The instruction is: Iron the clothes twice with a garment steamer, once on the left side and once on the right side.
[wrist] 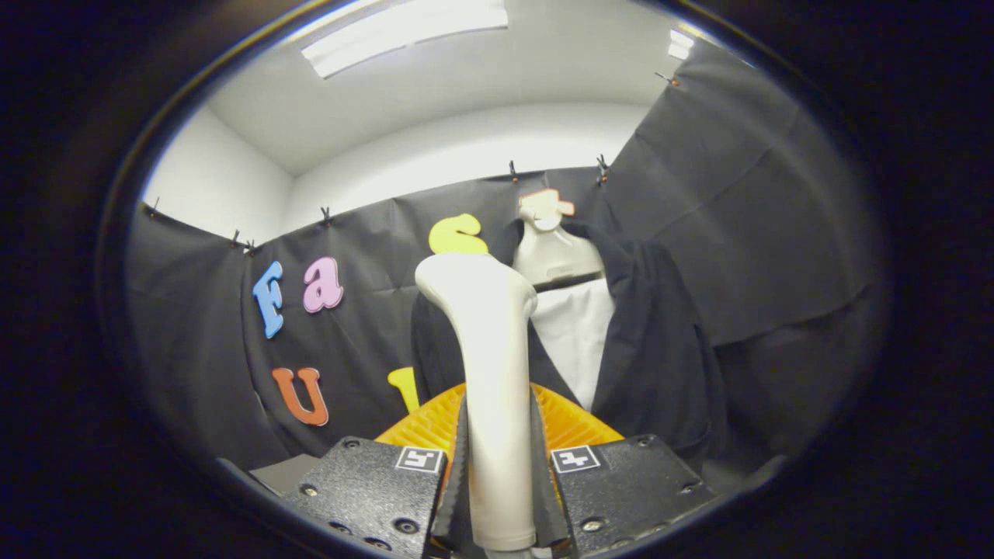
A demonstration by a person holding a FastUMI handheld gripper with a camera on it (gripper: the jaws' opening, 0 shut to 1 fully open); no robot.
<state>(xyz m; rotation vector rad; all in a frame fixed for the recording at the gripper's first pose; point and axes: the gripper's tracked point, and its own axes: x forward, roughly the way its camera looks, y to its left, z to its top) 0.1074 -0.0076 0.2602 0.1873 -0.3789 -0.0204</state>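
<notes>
The jaws of the gripper (pixel 497 473) are clamped on the handle of the garment steamer (pixel 489 373), which stands upright between them, its head raised before the dark jacket (pixel 652 341) hanging just beyond over a white shirt (pixel 575 341) on a mannequin (pixel 551 248). The smooth, tapering handle could slip or twist during a stroke, tilting the head off the cloth. The steamer's own body hides the jacket's left side, so aiming there looks harder.

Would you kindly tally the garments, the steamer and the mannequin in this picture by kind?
Garment steamer, clamped between the gripper fingers: 1
Dark jacket: 1
White shirt under it: 1
Mannequin wearing both: 1
Total: 4
</notes>
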